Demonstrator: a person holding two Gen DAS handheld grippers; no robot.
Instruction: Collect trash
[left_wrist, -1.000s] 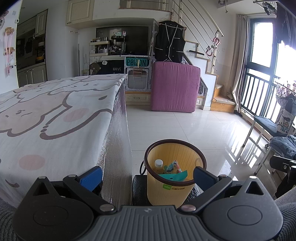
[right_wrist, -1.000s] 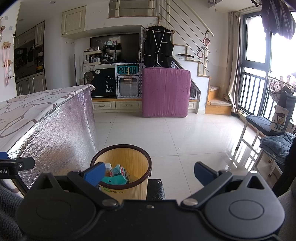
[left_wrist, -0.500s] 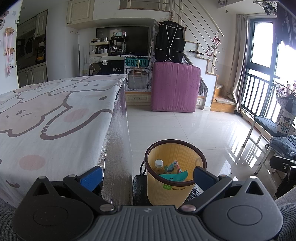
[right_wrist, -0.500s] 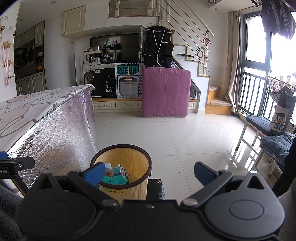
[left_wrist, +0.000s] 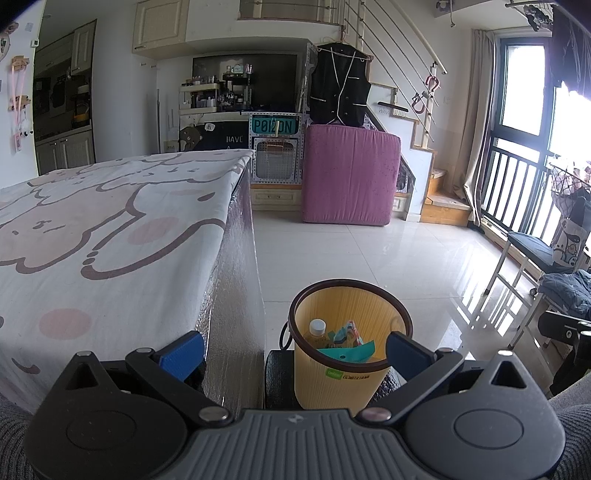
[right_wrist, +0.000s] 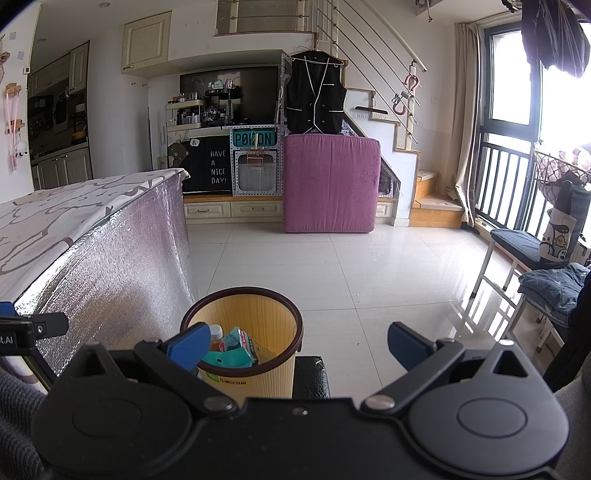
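Looking through the left wrist view first: we have the left hand-held gripper (left_wrist: 291, 349) released, blue fingers (left_wrist: 183, 352) spread wide, nothing between them. The yellow ribbed trash bin (left_wrist: 341, 384) with its dark brown rim stands on the white tiled floor (left_wrist: 369, 254), just beside the foil-covered side of the counter (left_wrist: 110, 229), which wears a cartoon-print cloth. Inside the bin we see a capped bottle (left_wrist: 317, 328), a teal wrapper (left_wrist: 349, 350) and a colourful crumpled packet (left_wrist: 349, 332). The right finger sits in front of the bin's rim; we cannot tell if it touches.

Right wrist view: right hand-held gripper (right_wrist: 295, 345) also released, empty, jaws wide apart. Same bin (right_wrist: 258, 378) sits low and left of centre, with the left blue finger (right_wrist: 188, 345) overlapping its rim. Bottle (right_wrist: 216, 334), teal wrapper (right_wrist: 227, 358) and packet (right_wrist: 245, 341) lie in it. Counter (right_wrist: 103, 240) is to the left, a pink cushioned block (right_wrist: 330, 184) stands upright at the far wall below a hanging black vest (right_wrist: 316, 98), and a chair (right_wrist: 524, 247) stands by the window.
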